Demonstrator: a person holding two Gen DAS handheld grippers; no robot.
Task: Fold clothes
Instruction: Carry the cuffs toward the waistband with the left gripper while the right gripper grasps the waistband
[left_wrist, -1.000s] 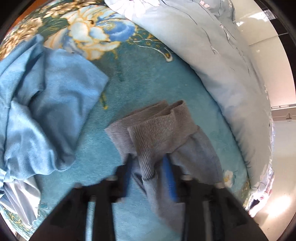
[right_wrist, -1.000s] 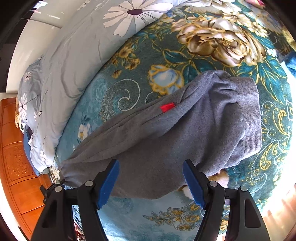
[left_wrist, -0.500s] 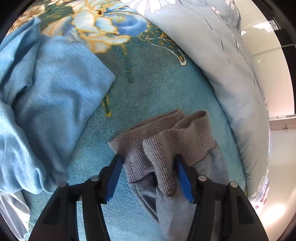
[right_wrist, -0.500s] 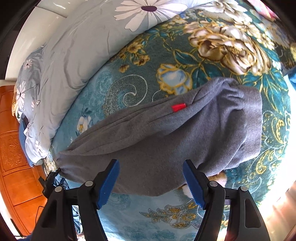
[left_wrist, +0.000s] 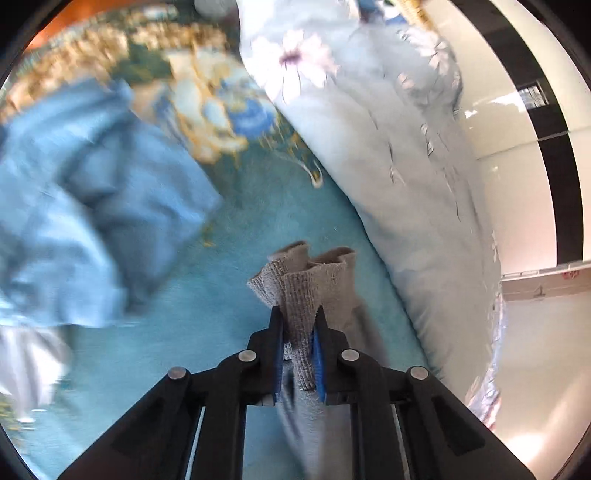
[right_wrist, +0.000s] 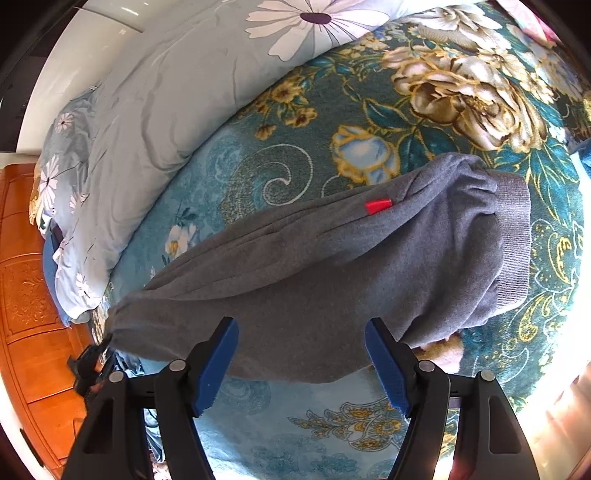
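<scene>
Left tongs (left_wrist: 298, 325) closing on two grey cuffs (left_wrist: 308, 280); right tongs (right_wrist: 301, 334) agape.

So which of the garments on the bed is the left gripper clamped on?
The grey trousers: the left gripper pinches their ribbed cuffs, jaws closing. The blue garment lies loose, untouched, further left.

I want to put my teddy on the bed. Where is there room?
Bare blanket lies between the blue clothes, the grey trousers and the duvet; another patch sits under the right gripper. Crowded around both garments.
</scene>
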